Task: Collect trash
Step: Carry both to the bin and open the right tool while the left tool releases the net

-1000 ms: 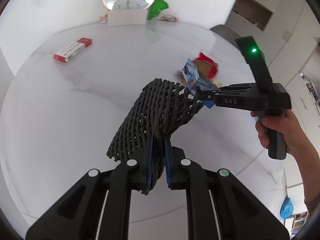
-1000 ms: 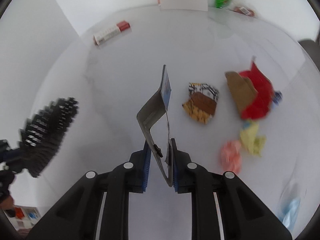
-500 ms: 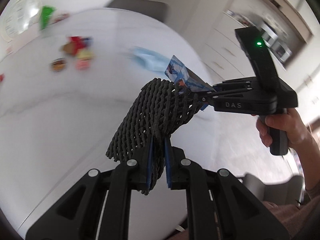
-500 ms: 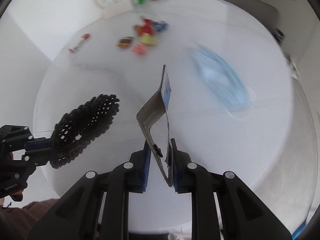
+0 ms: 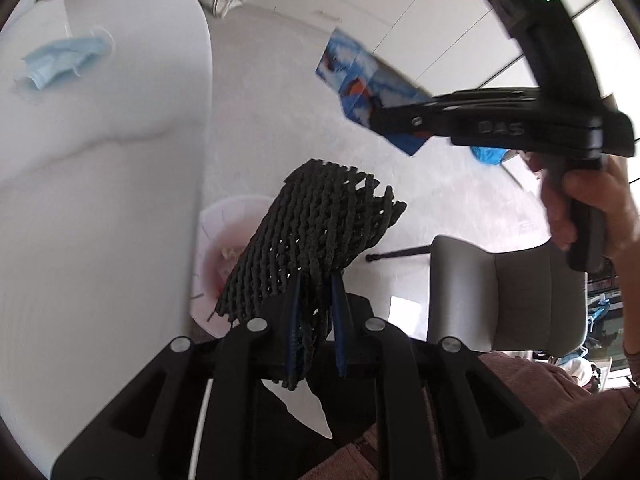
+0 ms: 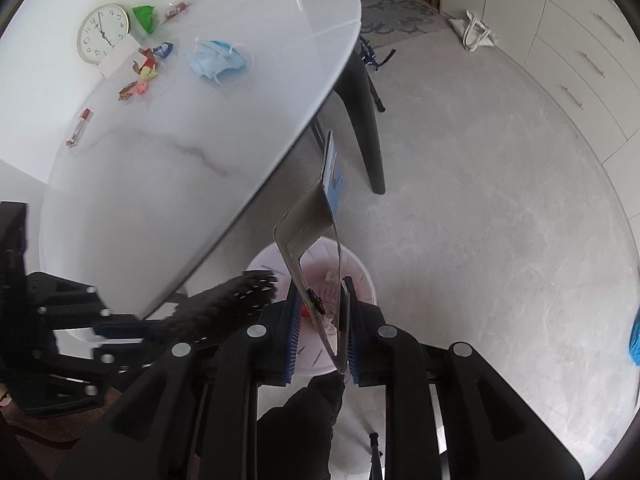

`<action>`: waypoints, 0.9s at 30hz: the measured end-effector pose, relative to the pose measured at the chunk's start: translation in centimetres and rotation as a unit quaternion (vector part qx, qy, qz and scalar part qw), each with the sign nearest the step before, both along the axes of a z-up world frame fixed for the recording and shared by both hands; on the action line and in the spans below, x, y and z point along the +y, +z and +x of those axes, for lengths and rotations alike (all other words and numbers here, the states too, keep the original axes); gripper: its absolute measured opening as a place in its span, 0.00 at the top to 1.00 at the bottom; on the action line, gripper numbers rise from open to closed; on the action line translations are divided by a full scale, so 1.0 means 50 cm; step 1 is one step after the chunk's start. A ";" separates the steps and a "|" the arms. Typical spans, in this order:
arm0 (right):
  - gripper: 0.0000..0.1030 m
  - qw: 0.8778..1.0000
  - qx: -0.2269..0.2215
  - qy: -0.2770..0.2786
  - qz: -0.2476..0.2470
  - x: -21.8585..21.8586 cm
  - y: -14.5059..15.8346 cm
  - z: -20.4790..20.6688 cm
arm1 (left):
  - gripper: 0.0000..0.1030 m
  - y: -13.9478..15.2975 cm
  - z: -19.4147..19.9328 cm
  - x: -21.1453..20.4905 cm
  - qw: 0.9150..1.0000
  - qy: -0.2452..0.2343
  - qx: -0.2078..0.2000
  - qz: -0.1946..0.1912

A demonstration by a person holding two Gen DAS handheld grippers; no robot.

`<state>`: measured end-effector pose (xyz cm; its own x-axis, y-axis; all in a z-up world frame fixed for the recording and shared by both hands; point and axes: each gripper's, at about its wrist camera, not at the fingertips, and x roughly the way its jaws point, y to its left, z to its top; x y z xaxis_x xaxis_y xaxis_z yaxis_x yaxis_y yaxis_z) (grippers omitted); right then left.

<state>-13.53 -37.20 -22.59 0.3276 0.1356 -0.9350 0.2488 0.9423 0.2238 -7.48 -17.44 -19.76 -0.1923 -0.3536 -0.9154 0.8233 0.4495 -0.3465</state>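
My left gripper (image 5: 314, 320) is shut on a black foam net (image 5: 316, 232) and holds it off the table edge, above a white trash bin (image 5: 208, 248) on the floor. My right gripper (image 6: 320, 320) is shut on a flattened blue printed carton (image 6: 316, 216), also over the bin (image 6: 360, 272). In the left wrist view the right gripper (image 5: 384, 120) holds the carton (image 5: 360, 80) higher and farther out. The net (image 6: 224, 304) shows at the lower left of the right wrist view. A blue face mask (image 6: 216, 60) and several crumpled wrappers (image 6: 140, 80) lie on the white table (image 6: 180, 160).
A wall clock (image 6: 103, 34), a green bag (image 6: 144, 16) and a red-and-white box (image 6: 79, 128) sit at the table's far side. A grey chair (image 5: 504, 296) stands at my right. The table's black leg (image 6: 368, 136) is beyond the bin.
Both grippers swung off the table to the right and down with their loads; they now hang over the bin on the floor. The right gripper's jaws look slightly wider.
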 end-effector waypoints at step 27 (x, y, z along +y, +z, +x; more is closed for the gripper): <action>0.07 0.998 0.012 0.054 0.014 0.084 -0.084 -0.033 | 0.08 0.130 0.075 0.079 0.973 0.199 -0.114 0.015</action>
<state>-15.20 -33.01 -26.78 0.2868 0.1944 -0.9381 0.1527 0.9574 0.2451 -3.71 -13.49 -13.27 0.1645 -0.3309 -0.9292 0.6362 0.7555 -0.1564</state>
